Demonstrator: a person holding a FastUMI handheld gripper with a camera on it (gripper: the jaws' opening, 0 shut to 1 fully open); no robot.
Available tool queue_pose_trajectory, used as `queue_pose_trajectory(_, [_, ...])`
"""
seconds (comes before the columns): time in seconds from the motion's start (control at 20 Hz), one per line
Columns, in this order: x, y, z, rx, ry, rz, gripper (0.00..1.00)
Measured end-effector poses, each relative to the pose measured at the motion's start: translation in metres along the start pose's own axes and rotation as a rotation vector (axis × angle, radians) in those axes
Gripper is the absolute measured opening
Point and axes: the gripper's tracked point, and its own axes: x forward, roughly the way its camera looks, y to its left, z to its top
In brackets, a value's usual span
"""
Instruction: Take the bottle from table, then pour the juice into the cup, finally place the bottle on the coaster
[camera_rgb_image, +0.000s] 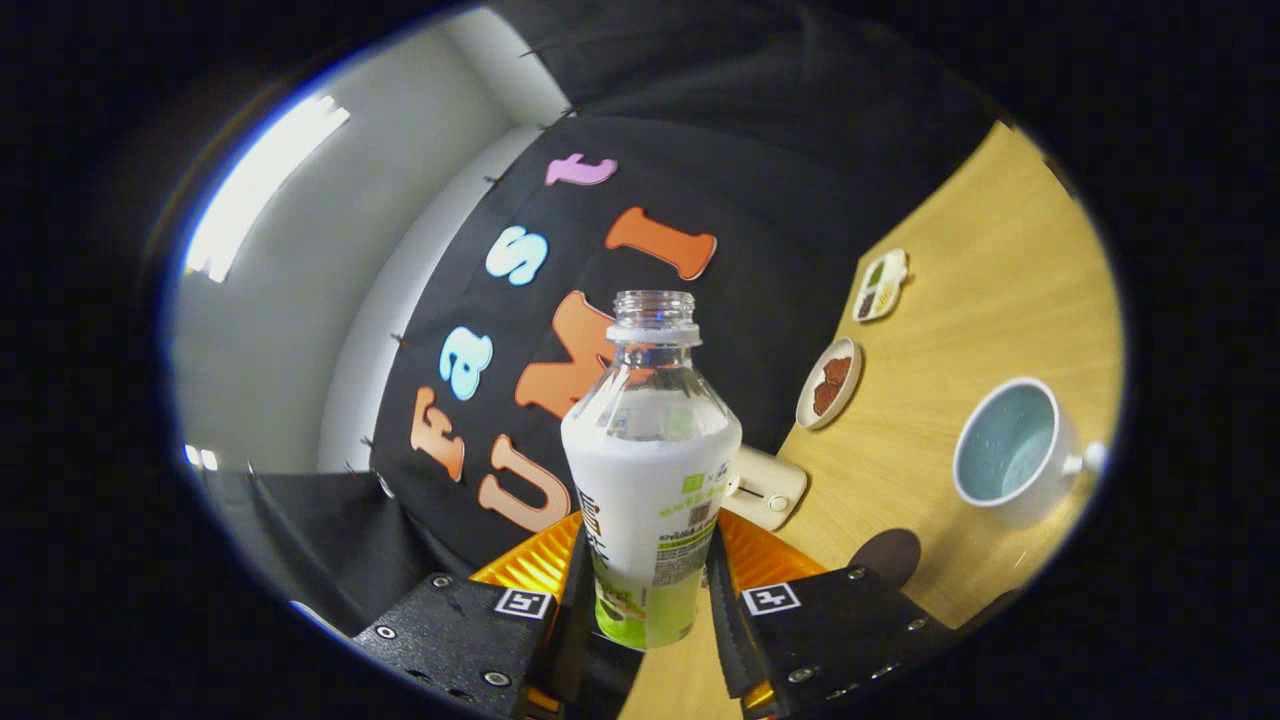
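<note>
The uncapped clear bottle (650, 470), with a white and green label, sits between my two fingers, and my gripper (647, 590) is shut on its lower body. The whole view is rolled, so the wooden table (990, 290) slopes away to the right of the bottle. A white cup (1012, 452) with a pale blue inside stands on the table to the right of the bottle, its mouth facing me. A dark round coaster (886, 555) lies on the table just beyond my right finger, below the cup.
A small round dish with brown food (829, 383) and a divided white dish (881, 285) lie farther along the table by the black cloth wall. A cream boxy object (768, 487) sits just behind the bottle.
</note>
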Motion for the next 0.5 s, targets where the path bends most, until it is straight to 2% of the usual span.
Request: queue_pose_trajectory(0.5, [0.029,-0.023,-0.021,-0.749,0.109,-0.084,0.55])
